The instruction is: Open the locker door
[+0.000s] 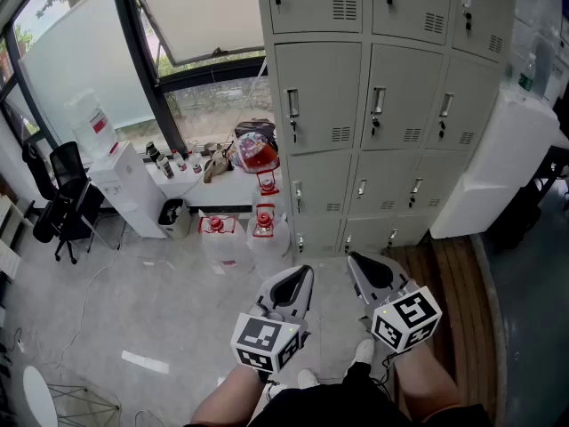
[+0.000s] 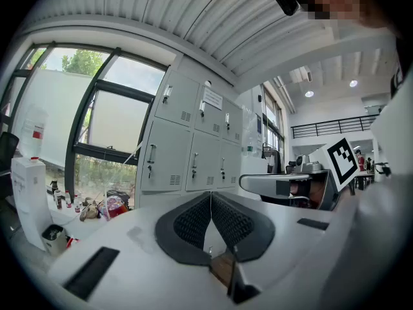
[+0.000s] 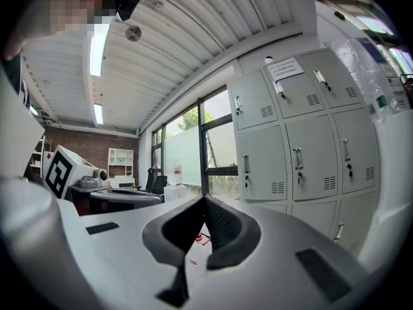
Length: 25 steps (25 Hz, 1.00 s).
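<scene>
Head view: open floor (image 1: 169,314) before lockers (image 1: 322,105)

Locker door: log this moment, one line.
lockers: shut | left hand-held gripper: shut, empty | right hand-held gripper: shut, empty | contact: none

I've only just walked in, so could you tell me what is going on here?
A person stands facing a bank of lockers, with a tool in each hand. The left tool and the right tool are both shut and empty. They are held low, well short of the lockers. Every locker door in view is closed, and neither tool touches a handle.
</scene>
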{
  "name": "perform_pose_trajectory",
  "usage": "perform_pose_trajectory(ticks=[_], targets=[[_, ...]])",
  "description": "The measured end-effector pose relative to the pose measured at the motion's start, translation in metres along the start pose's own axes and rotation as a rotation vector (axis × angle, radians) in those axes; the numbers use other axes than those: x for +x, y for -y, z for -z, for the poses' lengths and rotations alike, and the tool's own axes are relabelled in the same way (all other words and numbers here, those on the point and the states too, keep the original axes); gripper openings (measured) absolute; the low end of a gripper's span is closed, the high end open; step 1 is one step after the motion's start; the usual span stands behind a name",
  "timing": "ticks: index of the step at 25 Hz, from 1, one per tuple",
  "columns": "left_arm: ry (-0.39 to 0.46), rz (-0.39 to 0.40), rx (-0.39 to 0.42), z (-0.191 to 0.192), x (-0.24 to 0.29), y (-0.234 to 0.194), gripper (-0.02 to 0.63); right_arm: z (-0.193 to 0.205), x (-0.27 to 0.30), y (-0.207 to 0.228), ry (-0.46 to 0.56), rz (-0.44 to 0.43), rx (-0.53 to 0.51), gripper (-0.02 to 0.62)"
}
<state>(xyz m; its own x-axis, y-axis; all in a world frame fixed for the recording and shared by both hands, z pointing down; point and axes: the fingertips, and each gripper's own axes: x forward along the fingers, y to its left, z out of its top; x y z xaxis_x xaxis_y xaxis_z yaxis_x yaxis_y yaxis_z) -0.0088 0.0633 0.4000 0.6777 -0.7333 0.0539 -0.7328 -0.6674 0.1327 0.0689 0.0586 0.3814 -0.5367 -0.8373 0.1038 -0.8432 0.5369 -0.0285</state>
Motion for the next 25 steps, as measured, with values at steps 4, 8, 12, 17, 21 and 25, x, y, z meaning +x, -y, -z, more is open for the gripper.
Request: perform_pose_trajectory(ticks=[4,8,12,17,21,25], targets=[[0.001,-0.001,-0.002,0.001,0.000,-0.003,0.017,0.002,0.003,0.000,-0.001,0.000,0.001,0.052],[0.001,-0.003,-0.005,0.001,-0.001,-0.007,0.017,0.000,0.007,-0.002,0.005,-0.004,-0.005,0.052],[0.003,-0.008,-0.012,0.002,-0.004,-0.014,0.017,0.002,0.013,-0.007,0.004,-0.011,-0.017,0.054],[0.000,-0.012,-0.013,0.002,-0.007,-0.019,0.017,-0.001,0.019,-0.009,0.005,-0.010,-0.006,0.054],[-0.001,-0.026,-0.022,0.004,-0.006,-0.026,0.017,-0.004,0.027,-0.007,0.007,-0.015,-0.001,0.054],[-0.004,-0.040,-0.016,0.003,-0.001,-0.035,0.017,-0.008,0.038,-0.001,0.007,-0.028,0.001,0.054]])
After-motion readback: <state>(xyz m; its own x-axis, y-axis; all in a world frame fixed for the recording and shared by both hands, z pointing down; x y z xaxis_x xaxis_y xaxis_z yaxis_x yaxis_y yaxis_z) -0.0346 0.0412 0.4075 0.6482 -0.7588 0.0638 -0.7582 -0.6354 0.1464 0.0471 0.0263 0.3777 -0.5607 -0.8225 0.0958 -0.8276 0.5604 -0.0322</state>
